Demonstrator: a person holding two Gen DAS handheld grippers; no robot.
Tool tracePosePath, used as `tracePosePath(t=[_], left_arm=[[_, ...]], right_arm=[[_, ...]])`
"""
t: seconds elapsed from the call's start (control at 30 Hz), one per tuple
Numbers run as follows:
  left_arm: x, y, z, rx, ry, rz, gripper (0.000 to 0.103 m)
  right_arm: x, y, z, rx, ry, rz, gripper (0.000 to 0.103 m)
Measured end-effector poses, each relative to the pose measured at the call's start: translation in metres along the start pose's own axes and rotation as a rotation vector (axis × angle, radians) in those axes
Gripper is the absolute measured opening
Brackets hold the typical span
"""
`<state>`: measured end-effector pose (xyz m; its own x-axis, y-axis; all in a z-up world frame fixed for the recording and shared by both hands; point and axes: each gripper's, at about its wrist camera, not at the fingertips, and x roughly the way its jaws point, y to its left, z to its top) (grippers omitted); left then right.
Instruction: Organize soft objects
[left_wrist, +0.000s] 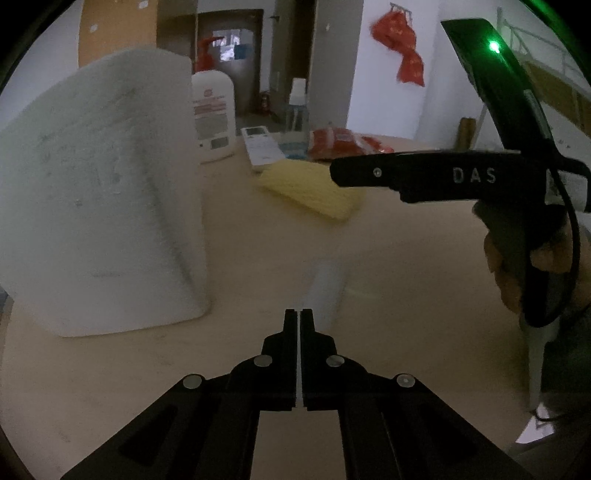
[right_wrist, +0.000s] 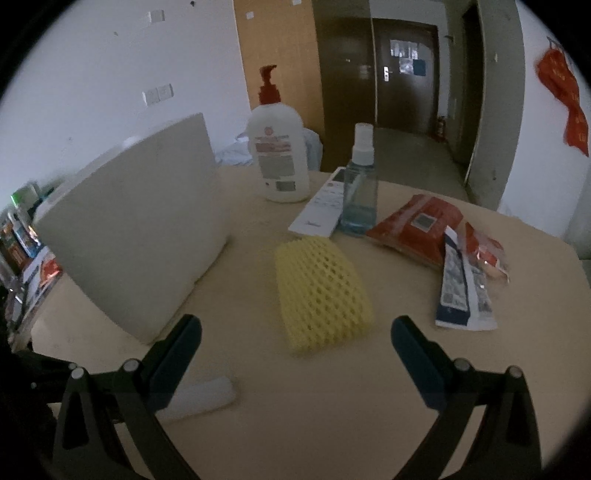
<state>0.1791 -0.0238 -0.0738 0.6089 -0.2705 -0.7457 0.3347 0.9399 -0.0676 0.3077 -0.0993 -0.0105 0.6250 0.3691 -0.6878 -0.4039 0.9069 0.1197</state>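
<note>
Your right gripper (right_wrist: 295, 332) hangs with jaws spread wide and nothing between them, aimed down at the yellow foam net (right_wrist: 321, 291) lying flat on the table (right_wrist: 332, 406), just ahead of the fingertips. Your left gripper (left_wrist: 299, 314) has its jaws pressed together, empty, tips low over the tabletop beside a small white tube (left_wrist: 325, 288).

Risks from here:
- The net is light and springy. If you close on one edge only, it will likely fold or slide away rather than lift. Straddle its width first.
- The remote control (right_wrist: 319, 206) and the blue spray bottle (right_wrist: 360, 192) sit just behind the net. Push too far forward and you may nudge the bottle over; it is tall and narrow.
- The white foam block (right_wrist: 147, 229) stands upright to the left, near your left finger. A sideways sweep could tip it.
- The white tube lies close by your left finger in the right view; it could roll if bumped.

Surface: pale beige tabletop, matte, some faint scuffs. Also on it: a white pump bottle (right_wrist: 279, 155) with a red pump, a red packet (right_wrist: 417, 225), a blue-and-white sachet (right_wrist: 461, 291).

Room: dim light, white walls, dark doors at the back, a red hanging ornament (right_wrist: 565, 96) on the right wall.
</note>
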Motion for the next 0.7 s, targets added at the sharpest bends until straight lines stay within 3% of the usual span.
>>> tracePosePath(t=[0.1, 0.2, 0.27, 0.33, 0.43, 0.57, 0.7], left_arm=[[0.006, 0.002, 0.0, 0.005, 0.021, 0.011, 0.005], [0.01, 0.002, -0.002, 0.013, 0.033, 0.017, 0.02], [0.01, 0.002, -0.001, 0.016, 0.03, 0.02, 0.054], [0.007, 0.002, 0.0, 0.019, 0.01, 0.013, 0.07], [0.003, 0.001, 0.002, 0.031, -0.022, 0.005, 0.07], [0.009, 0.001, 0.004, 0.033, 0.009, 0.002, 0.07], [0.013, -0.002, 0.004, 0.048, 0.026, 0.003, 0.061]], right_arm=[[0.011, -0.001, 0.001, -0.007, 0.017, -0.014, 0.103], [0.02, -0.005, 0.002, -0.009, 0.034, -0.018, 0.103], [0.025, -0.008, 0.003, -0.008, 0.048, -0.013, 0.103], [0.028, -0.01, 0.003, -0.007, 0.056, -0.007, 0.103], [0.031, -0.012, 0.004, -0.006, 0.065, -0.003, 0.103], [0.037, -0.01, 0.008, -0.022, 0.073, -0.01, 0.103], [0.041, -0.006, 0.008, -0.043, 0.081, -0.013, 0.101]])
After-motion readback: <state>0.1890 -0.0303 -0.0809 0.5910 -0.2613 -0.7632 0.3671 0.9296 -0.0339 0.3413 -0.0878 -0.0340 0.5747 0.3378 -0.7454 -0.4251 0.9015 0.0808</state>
